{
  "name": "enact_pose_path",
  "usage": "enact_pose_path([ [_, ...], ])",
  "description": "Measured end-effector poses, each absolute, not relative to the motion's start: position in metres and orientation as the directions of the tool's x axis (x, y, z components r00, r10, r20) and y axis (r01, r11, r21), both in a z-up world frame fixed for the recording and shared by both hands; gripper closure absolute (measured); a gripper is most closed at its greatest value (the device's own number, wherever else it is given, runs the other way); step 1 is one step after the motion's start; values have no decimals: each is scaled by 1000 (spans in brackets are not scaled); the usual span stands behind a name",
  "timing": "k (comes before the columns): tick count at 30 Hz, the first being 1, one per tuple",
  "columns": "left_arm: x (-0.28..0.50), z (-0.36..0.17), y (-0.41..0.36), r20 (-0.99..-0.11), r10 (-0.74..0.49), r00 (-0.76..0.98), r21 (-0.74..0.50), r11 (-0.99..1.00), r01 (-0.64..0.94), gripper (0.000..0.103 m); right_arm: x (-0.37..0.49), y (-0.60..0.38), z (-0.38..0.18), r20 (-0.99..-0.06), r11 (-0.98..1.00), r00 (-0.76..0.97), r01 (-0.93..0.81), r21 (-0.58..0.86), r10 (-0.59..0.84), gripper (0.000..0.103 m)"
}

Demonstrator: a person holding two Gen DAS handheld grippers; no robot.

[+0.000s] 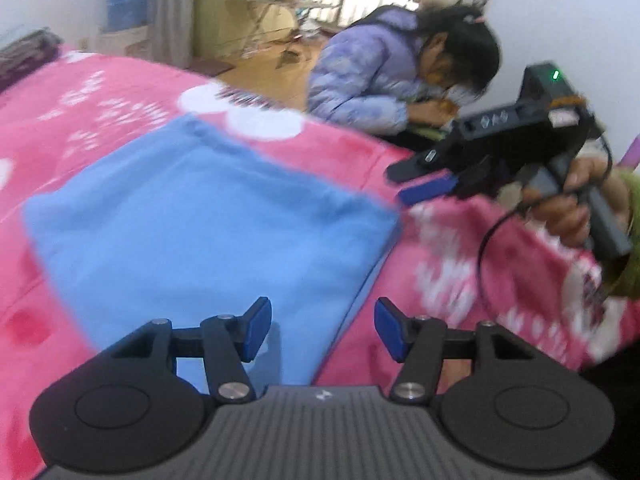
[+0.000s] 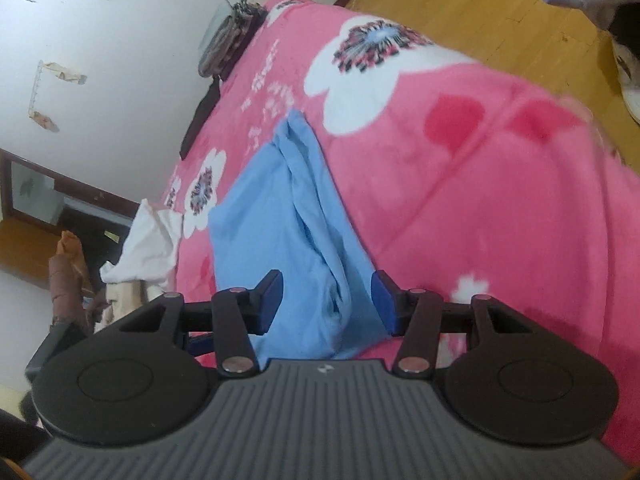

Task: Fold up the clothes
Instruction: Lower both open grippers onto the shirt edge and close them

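While both grippers' fingers stand apart and empty, the soft light-blue folded cloth [image 1: 208, 216] on the pink flowered bed blanket [image 1: 100, 120] stretches toward twelve o'clock from the left gripper [image 1: 323, 330]; the right gripper [image 2: 327, 302] sits equally near.

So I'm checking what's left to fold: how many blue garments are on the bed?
1. A single blue garment lies on the pink blanket, ahead of both open grippers. White clothes sit off the bed's edge; more may be hidden.

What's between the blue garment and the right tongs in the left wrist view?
Only bare pink blanket separates the blue garment from the right tongs, seen in the left wrist view.
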State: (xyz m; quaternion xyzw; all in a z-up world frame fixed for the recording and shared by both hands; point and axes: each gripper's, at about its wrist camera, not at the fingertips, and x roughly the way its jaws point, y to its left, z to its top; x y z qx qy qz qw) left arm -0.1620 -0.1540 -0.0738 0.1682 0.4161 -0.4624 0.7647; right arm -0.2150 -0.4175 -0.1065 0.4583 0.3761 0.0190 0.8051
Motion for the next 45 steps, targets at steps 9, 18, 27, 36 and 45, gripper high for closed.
enact_pose_path([
  [9,-187,-77,-110,-837,-425,346,24,602,798,51,-224,-401,-105,-666,666,697,366,650,267,58],
  [18,-202,-86,-111,-831,-387,401,138,554,821,74,-227,-366,-92,-699,789,696,334,516,163,67],
  [27,-206,-90,-107,-824,-392,409,155,537,829,86,-219,-337,-85,-742,912,667,263,315,64,75],
  [36,-210,-87,-105,-816,-399,418,163,535,829,98,-211,-335,-88,-736,903,674,271,333,69,97],
  [45,-208,-93,-101,-821,-368,437,179,560,809,101,-222,-358,-103,-710,769,687,368,522,153,99],
])
